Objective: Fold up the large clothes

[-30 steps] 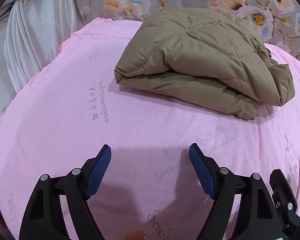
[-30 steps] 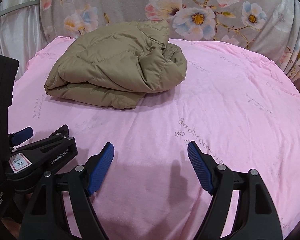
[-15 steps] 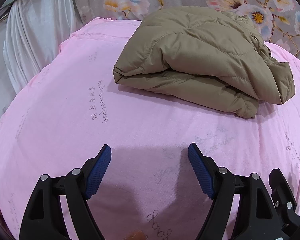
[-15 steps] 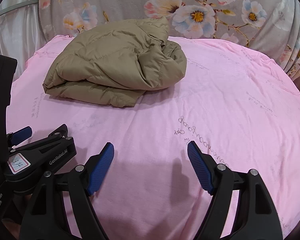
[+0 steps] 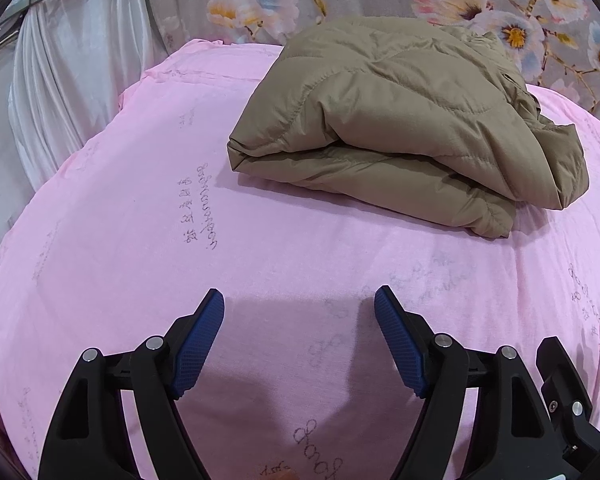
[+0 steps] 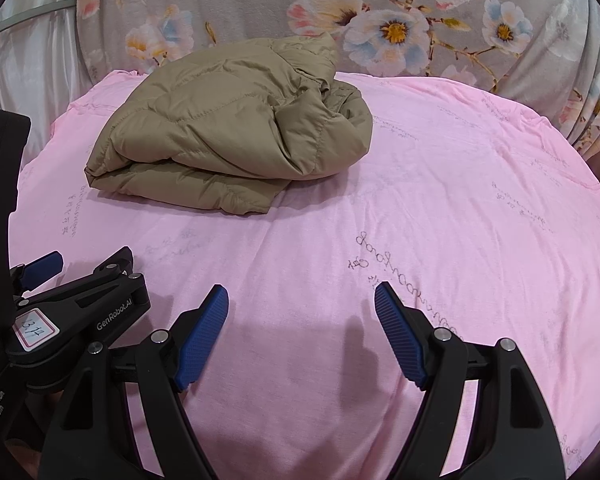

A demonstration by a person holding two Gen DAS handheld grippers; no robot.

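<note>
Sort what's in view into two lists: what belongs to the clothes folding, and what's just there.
Belongs to the job:
- tan quilted puffer jacket, lying folded on the sheet
- left claw, open and empty
- right claw, open and empty
- pink printed bed sheet, the folding surface

Just there:
- grey floral fabric backdrop
- white satin curtain
</note>
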